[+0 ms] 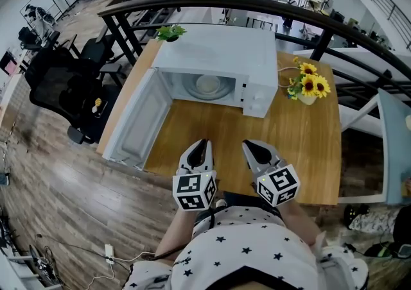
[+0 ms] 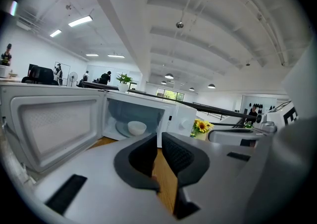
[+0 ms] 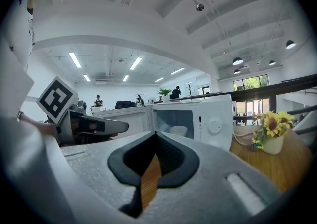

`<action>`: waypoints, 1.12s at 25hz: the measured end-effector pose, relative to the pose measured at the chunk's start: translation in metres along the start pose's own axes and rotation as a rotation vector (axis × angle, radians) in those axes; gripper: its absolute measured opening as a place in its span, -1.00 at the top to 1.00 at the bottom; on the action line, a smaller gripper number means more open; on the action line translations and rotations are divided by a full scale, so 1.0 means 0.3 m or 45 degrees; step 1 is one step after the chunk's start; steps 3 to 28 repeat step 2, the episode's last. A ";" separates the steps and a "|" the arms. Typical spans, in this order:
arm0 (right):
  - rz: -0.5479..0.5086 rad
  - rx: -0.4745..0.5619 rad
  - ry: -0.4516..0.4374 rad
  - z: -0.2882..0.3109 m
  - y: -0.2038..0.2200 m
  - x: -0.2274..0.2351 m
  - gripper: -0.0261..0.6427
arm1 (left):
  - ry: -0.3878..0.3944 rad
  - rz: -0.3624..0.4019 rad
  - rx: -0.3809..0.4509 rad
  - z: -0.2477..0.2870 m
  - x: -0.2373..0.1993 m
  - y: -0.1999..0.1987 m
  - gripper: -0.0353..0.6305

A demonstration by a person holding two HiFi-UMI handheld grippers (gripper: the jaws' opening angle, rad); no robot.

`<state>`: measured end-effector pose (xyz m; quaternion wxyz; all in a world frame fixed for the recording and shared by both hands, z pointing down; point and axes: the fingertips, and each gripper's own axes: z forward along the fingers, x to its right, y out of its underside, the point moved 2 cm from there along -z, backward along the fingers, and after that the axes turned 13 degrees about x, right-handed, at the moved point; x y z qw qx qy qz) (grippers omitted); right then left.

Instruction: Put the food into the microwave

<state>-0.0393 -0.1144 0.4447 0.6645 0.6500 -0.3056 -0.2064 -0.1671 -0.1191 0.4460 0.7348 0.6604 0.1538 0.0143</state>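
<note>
Bowl [image 1: 207, 83] sits inside the open microwave [image 1: 221, 51]. Left gripper [image 1: 204, 144] and right gripper [image 1: 247, 145] hover above the worktop [image 1: 308, 147], jaws closed, empty.

White boxy microwave [image 1: 218, 64]: I count one
White round bowl [image 1: 208, 83] inside it: one
Yellow sunflower vase [image 1: 307, 87] right of it: one

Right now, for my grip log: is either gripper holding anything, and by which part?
Nothing is held. The left gripper and the right gripper are both shut with nothing between their jaws; the white bowl sits inside the open microwave.
</note>
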 end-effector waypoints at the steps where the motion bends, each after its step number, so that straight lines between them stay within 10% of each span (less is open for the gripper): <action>1: 0.000 -0.002 -0.003 0.002 0.001 0.002 0.91 | -0.002 0.000 -0.001 0.003 -0.001 0.001 0.80; 28: 0.000 -0.003 -0.005 0.003 0.001 0.004 0.91 | -0.003 0.001 -0.003 0.006 -0.002 0.002 0.80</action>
